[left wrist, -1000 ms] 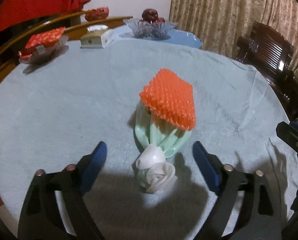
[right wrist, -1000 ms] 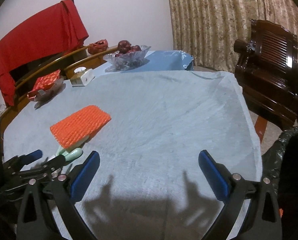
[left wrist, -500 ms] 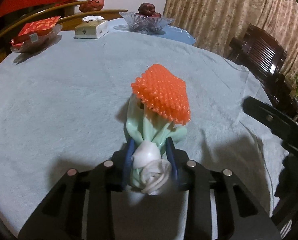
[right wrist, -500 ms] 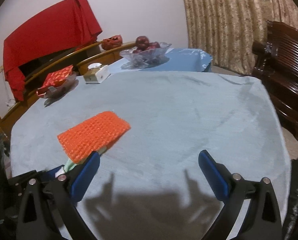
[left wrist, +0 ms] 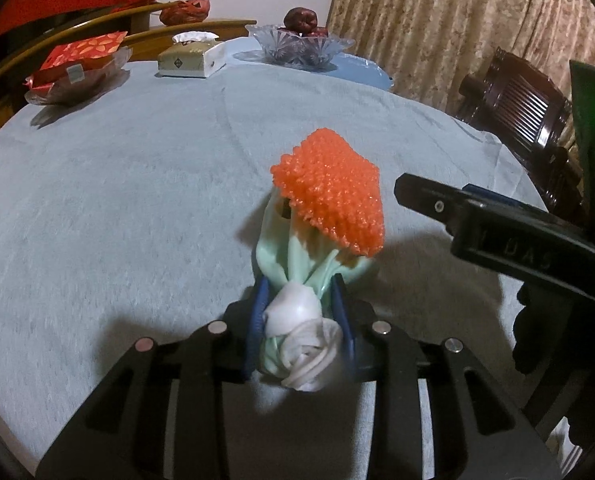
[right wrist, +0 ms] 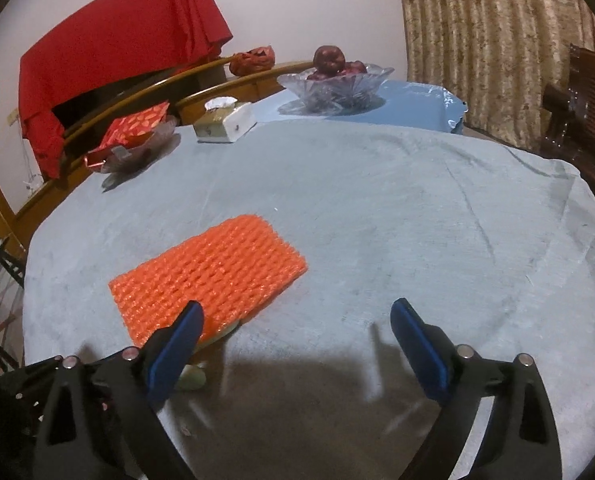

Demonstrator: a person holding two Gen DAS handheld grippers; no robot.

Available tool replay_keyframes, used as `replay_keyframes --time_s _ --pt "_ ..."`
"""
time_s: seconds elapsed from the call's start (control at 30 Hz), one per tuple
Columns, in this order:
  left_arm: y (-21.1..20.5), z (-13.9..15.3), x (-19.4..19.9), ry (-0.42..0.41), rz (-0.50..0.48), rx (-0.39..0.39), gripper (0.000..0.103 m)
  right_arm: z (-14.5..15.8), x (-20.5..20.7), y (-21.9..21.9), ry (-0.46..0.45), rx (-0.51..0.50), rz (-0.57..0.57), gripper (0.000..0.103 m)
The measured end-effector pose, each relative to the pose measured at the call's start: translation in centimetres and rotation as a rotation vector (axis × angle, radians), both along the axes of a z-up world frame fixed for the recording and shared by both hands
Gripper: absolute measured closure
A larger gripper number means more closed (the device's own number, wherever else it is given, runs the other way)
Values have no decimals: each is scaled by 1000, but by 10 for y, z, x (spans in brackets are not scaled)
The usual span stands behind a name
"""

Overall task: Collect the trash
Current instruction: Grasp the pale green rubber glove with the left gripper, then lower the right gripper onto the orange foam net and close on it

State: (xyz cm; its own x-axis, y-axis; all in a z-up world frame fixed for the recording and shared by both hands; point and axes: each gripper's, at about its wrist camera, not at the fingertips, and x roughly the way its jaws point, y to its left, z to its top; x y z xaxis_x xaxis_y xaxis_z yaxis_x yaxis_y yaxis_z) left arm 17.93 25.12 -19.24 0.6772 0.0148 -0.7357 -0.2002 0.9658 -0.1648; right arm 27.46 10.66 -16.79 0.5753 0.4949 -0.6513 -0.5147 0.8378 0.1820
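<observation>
A pale green and white knotted plastic bag (left wrist: 297,320) with an orange foam fruit net (left wrist: 333,200) on top lies on the grey-blue tablecloth (left wrist: 137,184). My left gripper (left wrist: 299,312) is shut on the bag's knotted end. The net also shows in the right wrist view (right wrist: 209,276). My right gripper (right wrist: 297,332) is open and empty, just right of the net, its left finger overlapping the net's near edge. It shows at the right of the left wrist view (left wrist: 497,228).
At the table's far side stand a glass fruit bowl (right wrist: 333,84), a tissue box (right wrist: 225,120) and a glass dish with a red packet (right wrist: 133,136). A dark wooden chair (left wrist: 525,112) stands at the right. Curtains hang behind.
My left gripper closed on the bag's knot and has lifted it slightly. My right gripper moved left, closer to the net, and stays open.
</observation>
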Motion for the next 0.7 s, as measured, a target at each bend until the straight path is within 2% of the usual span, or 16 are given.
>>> replay_keyframes --time_s 0.23,0.37,0.5,0.63,0.7 --pt "0 10 -4 -49 -46 19 73 3 1 -12 -12 -12 -24 11" --pt "-10 23 -1 -104 -126 20 73 6 2 -27 -22 -15 -59 11" --pt "-25 25 7 -123 -184 -27 73 11 1 -58 -32 -31 -111 11" --pt "-47 27 11 -142 -233 -16 74 12 -1 -90 -25 -41 -157 11" --pt "-63 29 13 -151 -295 -20 74 13 -4 -104 -28 -45 -175 11"
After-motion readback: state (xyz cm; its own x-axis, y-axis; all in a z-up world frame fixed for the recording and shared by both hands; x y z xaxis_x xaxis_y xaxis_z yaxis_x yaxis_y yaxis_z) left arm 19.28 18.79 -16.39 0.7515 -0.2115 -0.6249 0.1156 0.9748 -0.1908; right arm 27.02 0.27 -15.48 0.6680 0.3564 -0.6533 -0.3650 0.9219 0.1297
